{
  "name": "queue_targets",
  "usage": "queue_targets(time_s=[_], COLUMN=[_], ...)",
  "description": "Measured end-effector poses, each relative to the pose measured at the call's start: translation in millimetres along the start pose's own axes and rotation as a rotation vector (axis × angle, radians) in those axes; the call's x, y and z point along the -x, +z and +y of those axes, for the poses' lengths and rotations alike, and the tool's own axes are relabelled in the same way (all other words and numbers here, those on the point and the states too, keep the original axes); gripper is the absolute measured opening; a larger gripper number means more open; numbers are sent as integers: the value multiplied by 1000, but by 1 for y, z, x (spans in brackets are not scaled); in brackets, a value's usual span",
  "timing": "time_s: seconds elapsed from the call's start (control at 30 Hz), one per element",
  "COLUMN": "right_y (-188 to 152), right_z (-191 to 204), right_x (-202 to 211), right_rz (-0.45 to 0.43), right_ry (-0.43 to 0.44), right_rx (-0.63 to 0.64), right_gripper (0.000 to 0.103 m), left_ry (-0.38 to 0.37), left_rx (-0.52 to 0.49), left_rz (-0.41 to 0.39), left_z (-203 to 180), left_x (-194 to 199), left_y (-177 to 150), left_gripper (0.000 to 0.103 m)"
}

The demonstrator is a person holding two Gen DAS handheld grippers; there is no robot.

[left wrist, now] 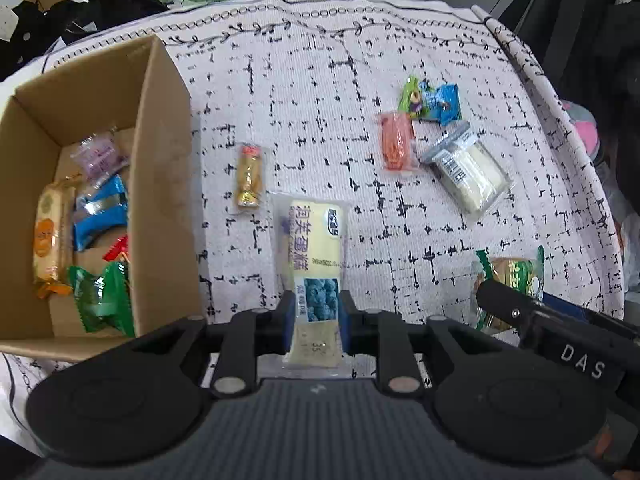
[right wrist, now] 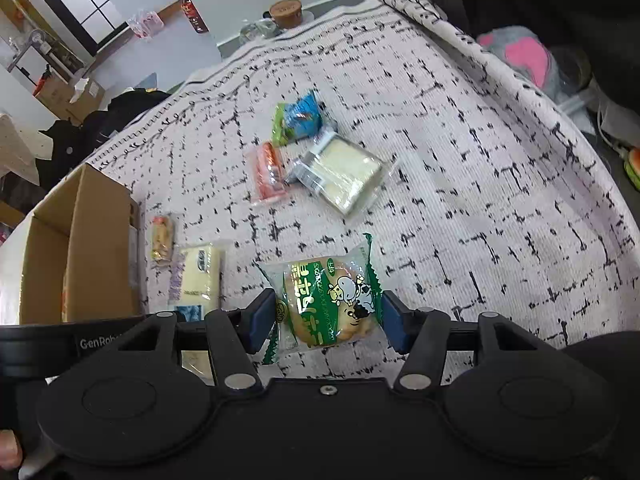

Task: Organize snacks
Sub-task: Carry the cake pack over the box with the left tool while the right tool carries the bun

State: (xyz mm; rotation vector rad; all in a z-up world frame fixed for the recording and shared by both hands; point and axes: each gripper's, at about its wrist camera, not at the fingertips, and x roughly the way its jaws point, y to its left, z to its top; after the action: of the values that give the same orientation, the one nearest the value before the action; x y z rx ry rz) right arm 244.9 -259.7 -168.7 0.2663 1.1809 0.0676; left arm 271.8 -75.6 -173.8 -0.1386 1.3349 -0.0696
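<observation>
A long yellow cake packet (left wrist: 316, 248) lies on the patterned cloth, and my left gripper (left wrist: 316, 318) is shut on its near end. The open cardboard box (left wrist: 160, 160) stands just left of it and holds several wrapped snacks. The same yellow cake packet (right wrist: 200, 272) and cardboard box (right wrist: 96, 248) show at the left of the right wrist view. My right gripper (right wrist: 328, 322) is open, its blue pads on either side of a green cow-print bun packet (right wrist: 332, 304) resting on the cloth. The left wrist view shows this green bun packet (left wrist: 516, 276) at the lower right.
Loose on the cloth are a gold packet (left wrist: 250, 176), an orange packet (left wrist: 396, 142), a clear pale cake packet (left wrist: 468, 172), and small green (left wrist: 412, 98) and blue (left wrist: 442, 104) packets. A lidded jar (right wrist: 286, 12) stands at the far edge. Dark clothing (left wrist: 100, 8) lies beyond the box.
</observation>
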Motion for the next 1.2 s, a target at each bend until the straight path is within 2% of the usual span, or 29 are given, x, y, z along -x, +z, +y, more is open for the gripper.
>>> queue_targets(time_s=[0.13,0.2,0.6,0.7,0.77,0.8,0.93,1.2], right_y=[-1,0,6,7,6,6,5,9], right_z=[-5,-8,-19,-17,-16,-15,-13,-6], right_x=[-5,-7,-17,-20,-22,-23,-23,-11], right_rz=[13,17,41,47,52,54,56,27], right_ry=[-3,-5,-9,-5,-3,-2,2,12], right_rx=[-10,-10,-25,-22,-19,-18,-15,-5], right_gripper=[55,55,55,55,55,55,55,55], left_ry=[29,40,89,82,88,87,78,54], left_rx=[-3,-10,-3,1,-9,-6,1,-14], left_rz=[-9,-8,46,67,69,68,60,7], left_z=[-4,-7,-15,-14,-14,-13,-10,-7], left_x=[-7,-12,-49,-54,-55,-56,-51,-22], left_y=[0,0,4,4,3,3,2,9], left_gripper=[49,52,52,46,35,34,30,29])
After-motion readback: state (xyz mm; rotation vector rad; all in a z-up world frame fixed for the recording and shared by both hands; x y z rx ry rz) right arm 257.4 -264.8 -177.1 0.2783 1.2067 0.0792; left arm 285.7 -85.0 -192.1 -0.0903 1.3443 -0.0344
